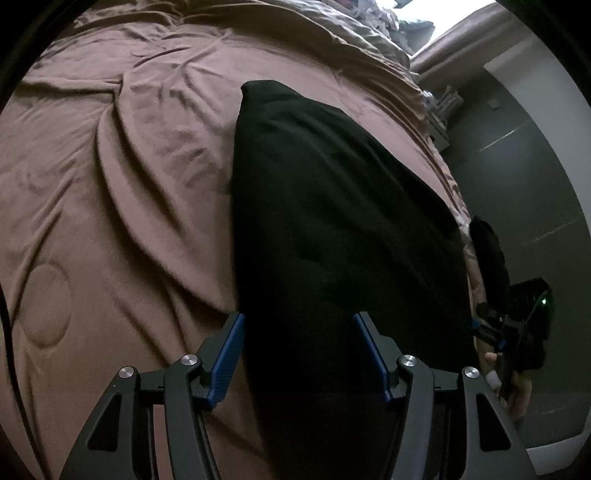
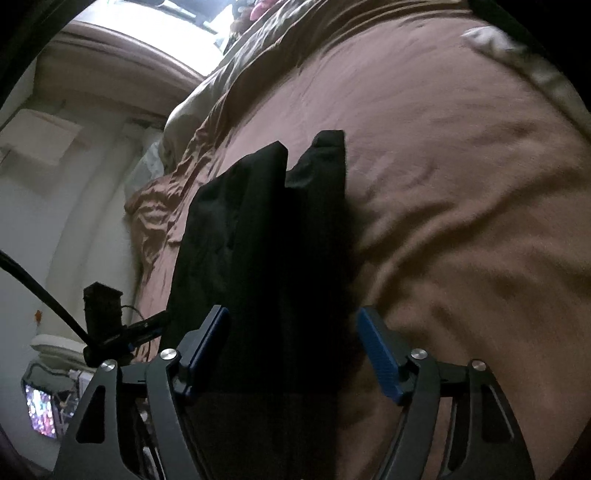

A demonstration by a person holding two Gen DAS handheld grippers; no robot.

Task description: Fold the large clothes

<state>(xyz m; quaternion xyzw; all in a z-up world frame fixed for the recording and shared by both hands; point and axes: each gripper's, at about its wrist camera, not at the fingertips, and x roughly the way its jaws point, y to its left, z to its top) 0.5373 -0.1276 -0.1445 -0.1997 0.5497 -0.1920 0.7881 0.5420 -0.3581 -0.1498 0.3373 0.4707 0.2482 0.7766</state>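
A large black garment (image 1: 332,221) lies lengthwise on a brown bedspread (image 1: 110,203), folded into a long strip. In the right wrist view the garment (image 2: 258,240) ends at the far side in two tips. My left gripper (image 1: 299,321) is open, its blue pads either side of the garment's near end, just above it. My right gripper (image 2: 291,317) is open over the same near end. The right gripper shows at the right edge of the left wrist view (image 1: 491,332); the left gripper shows at the left of the right wrist view (image 2: 144,328).
The brown bedspread (image 2: 461,184) is wrinkled and fills most of both views. Crumpled bedding (image 1: 369,33) lies at the far end of the bed. A grey wall (image 1: 524,203) runs along one bed edge. A lit screen (image 2: 40,410) sits low beside the bed.
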